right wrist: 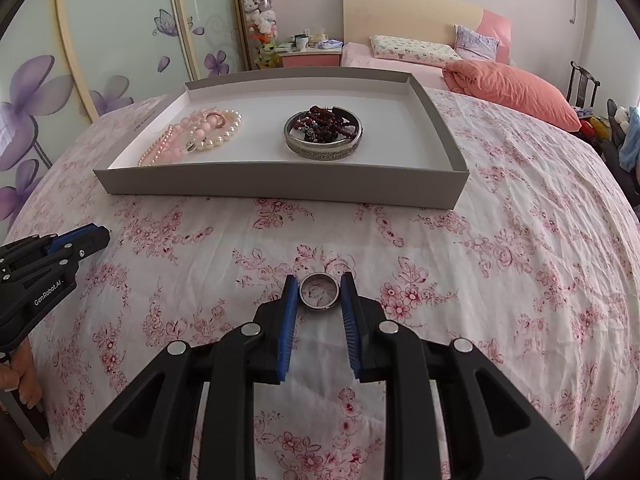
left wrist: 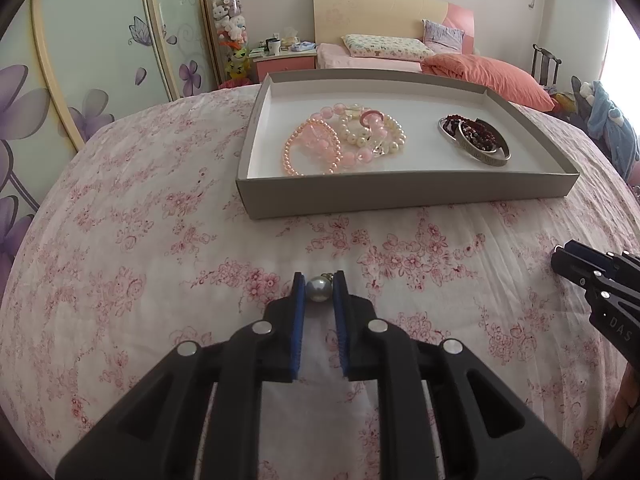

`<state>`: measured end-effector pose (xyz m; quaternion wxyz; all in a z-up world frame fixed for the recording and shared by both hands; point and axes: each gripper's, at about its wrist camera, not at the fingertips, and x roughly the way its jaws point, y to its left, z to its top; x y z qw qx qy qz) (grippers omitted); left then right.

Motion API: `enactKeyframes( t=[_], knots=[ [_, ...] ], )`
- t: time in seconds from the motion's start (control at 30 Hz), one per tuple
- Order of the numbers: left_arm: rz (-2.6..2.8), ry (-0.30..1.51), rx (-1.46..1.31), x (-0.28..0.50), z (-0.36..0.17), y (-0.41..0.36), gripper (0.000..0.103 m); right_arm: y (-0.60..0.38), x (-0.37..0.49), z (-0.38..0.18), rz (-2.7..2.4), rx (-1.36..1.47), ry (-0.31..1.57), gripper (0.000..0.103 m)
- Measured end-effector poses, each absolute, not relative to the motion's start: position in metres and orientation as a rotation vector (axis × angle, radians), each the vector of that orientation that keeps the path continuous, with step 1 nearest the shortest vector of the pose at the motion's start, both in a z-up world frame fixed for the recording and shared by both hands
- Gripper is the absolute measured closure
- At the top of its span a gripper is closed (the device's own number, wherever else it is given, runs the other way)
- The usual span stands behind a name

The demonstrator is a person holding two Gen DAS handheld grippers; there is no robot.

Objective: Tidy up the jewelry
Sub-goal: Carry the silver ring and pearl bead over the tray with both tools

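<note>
A: So, left tongs [left wrist: 319, 289] are clamped on a grey-white round pearl piece [left wrist: 319, 289], pads touching both sides, low over the pink-floral white bedspread [left wrist: 140, 280]. Something metal sits behind the pearl; can't tell what.

B: Right side?

A: Right tongs [right wrist: 320, 291] bracket a plain silver metal ring [right wrist: 319, 291]. Left pad touches it; the other looks just at its edge, so I'd call it gripped. It's also near the bedspread, short of the box.

B: What's sorted?

A: The shallow grey cardboard box lid with white inside [right wrist: 280, 186] holds two groups: pink and cream bead bracelets [left wrist: 340, 140] on its left, and a wide engraved silver bangle [right wrist: 324, 148] with dark red bead strands [right wrist: 326, 122] piled inside it, well apart.

B: Remaining?

A: Likely just these two. No other loose jewellery shows on the bed. I'd guess pearl to the pale pile, ring to the silver one.
</note>
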<state>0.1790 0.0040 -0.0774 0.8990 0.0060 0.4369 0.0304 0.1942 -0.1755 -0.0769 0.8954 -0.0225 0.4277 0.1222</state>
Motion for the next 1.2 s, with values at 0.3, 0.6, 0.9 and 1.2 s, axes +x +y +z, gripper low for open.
enactKeyframes(
  t=[0.3,0.6,0.9,1.2],
  knots=[
    [0.053,0.902,0.007,0.179,-0.077,0.003,0.089,-0.178,0.194,-0.075,0.259,-0.02,0.884,0.08],
    [0.056,0.823,-0.019,0.167,-0.056,0.003,0.089,-0.173,0.181,-0.046,0.266,-0.014,0.771,0.08],
    [0.078,0.627,-0.012,0.143,-0.014,0.0,0.089,-0.166,0.155,-0.003,0.264,0.008,0.562,0.08],
    [0.068,0.482,0.026,0.121,0.014,-0.013,0.089,-0.166,0.131,0.027,0.253,0.007,0.369,0.08]
  ],
)
